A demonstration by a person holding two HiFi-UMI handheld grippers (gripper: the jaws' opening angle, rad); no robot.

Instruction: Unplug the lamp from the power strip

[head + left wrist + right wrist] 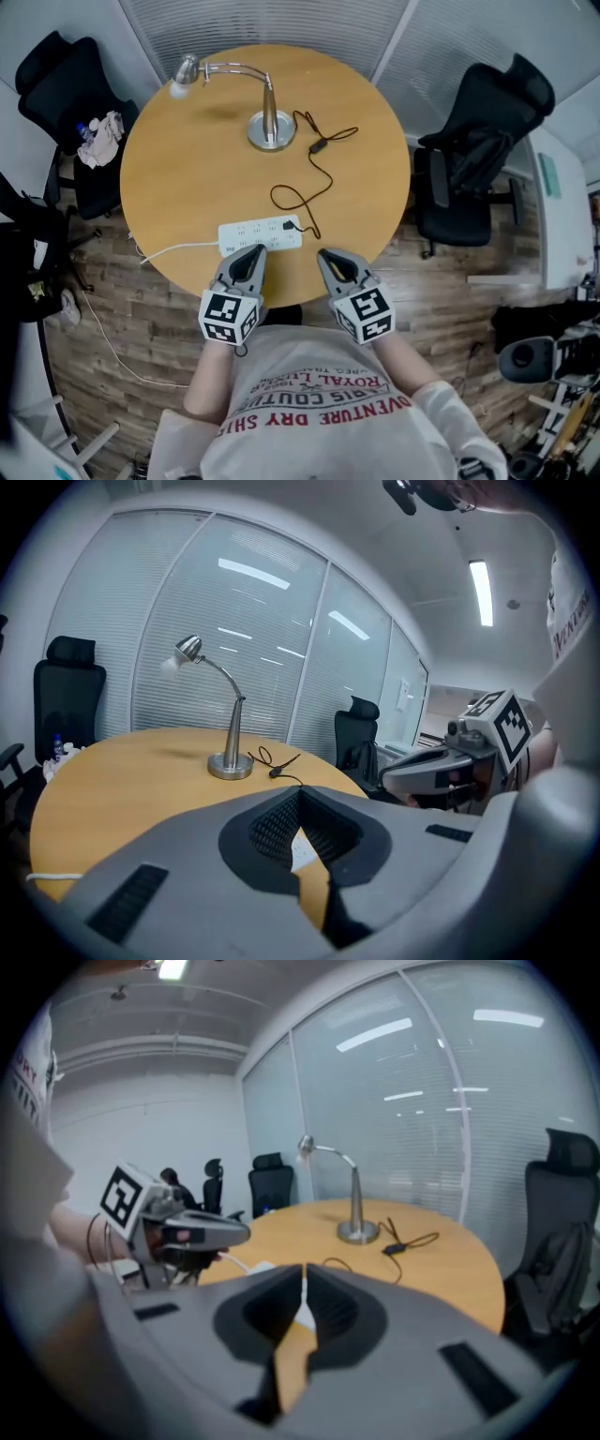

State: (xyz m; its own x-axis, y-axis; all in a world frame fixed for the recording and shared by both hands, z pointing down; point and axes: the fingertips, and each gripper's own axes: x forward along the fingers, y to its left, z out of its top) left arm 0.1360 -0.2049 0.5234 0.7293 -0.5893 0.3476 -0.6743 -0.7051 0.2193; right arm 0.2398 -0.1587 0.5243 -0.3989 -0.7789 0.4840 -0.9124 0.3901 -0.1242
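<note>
Head view, from the left: the power strip's white cable [173, 249] trails off the edge of the round table [169, 178]. The left gripper [251, 253] hovers at the near rim, its jaws pressed together on nothing. Just ahead of it the white power strip [261, 234] lies flat on the table, its long axis running across the person from left to right. The lamp [270, 127] stands well beyond, near the table's middle, and its black cord [309, 183] loops down to a plug [292, 225] at the strip's right end. That plug sits ahead of and between the 2 grippers. The right gripper [328, 257], likewise clenched and empty, is slightly to the plug's right and about as near as the left one. Either would have to open first. The left is squarely before the strip's body and looks suited to pinning it.

Which socket holds the plug is too small to tell. Both gripper views hide the strip behind their own jaws, showing only a white sliver through the gap.
</note>
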